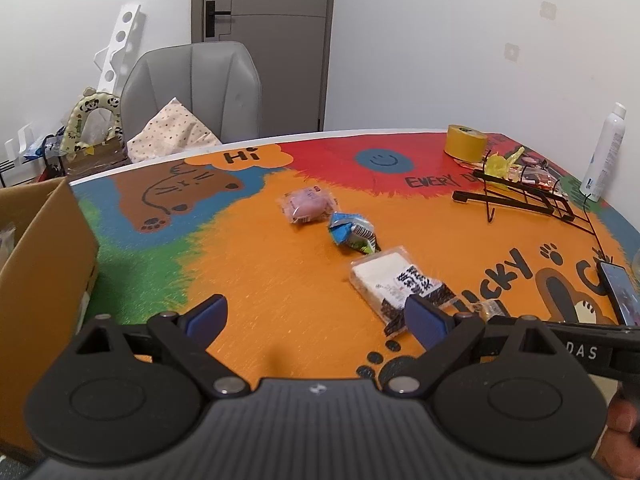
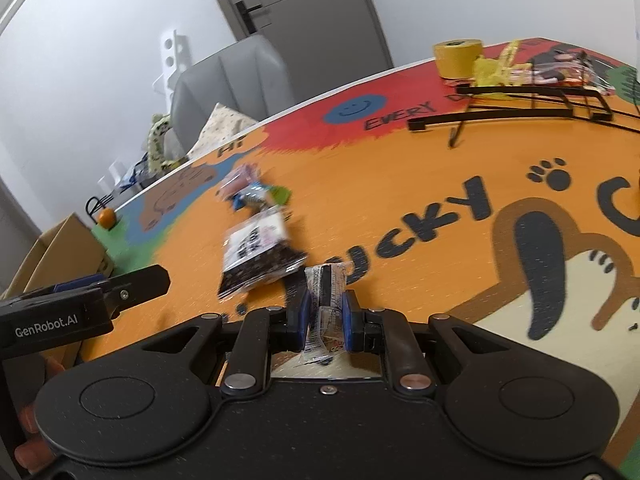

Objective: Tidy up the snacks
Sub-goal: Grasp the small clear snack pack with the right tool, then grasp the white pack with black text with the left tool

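- The right gripper (image 2: 325, 312) clamps a small clear-wrapped snack (image 2: 326, 304) just above the painted table (image 2: 400, 184).
- The left gripper (image 1: 316, 316) hovers with fingers spread wide, empty.
- A white-and-black packet (image 1: 390, 280), a blue packet (image 1: 352, 234) and a pink packet (image 1: 306, 204) lie mid-table.

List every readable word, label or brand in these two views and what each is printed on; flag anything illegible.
"Hi" – orange patch on the tablecloth
"EVERY D…" – tablecloth, cut off by the wire rack
"UCKY" – tablecloth lettering, first letter hidden
"DAS" – right gripper's body, seen from the left wrist; partial
"GenRobot.AI" – left gripper's body, seen from the right wrist
White snack packet: bold characters, blurred
Small packet in the right gripper: print too small
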Demonstrator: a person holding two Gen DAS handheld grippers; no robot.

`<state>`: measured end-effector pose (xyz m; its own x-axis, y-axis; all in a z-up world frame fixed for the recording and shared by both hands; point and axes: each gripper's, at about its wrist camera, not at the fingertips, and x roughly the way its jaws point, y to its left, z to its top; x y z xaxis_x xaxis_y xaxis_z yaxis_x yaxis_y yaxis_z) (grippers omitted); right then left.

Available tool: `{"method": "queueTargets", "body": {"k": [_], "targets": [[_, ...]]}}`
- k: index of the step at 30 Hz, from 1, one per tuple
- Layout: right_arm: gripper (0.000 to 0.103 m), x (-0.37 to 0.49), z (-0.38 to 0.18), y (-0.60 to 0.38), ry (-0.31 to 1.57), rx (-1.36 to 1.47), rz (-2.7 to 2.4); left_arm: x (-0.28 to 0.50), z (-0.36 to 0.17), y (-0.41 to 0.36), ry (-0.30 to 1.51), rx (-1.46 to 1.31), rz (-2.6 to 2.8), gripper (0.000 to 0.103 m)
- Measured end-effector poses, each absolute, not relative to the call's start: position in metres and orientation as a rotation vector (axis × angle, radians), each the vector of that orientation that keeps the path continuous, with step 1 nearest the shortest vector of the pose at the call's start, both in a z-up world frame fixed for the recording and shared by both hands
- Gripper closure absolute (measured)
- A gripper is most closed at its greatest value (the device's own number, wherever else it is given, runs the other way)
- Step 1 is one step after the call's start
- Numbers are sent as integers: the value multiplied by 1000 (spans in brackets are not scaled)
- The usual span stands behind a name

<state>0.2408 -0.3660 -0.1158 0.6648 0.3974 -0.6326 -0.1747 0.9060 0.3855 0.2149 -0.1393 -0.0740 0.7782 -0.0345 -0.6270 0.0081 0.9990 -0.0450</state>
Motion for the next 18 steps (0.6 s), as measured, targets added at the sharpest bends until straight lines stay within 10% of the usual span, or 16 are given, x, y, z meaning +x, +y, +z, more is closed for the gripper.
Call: {"method": "queueTargets", "body": {"k": [18], "targets": [[87, 261, -120, -407, 747, 337, 208, 268, -86, -188, 691, 32, -22, 8]]}}
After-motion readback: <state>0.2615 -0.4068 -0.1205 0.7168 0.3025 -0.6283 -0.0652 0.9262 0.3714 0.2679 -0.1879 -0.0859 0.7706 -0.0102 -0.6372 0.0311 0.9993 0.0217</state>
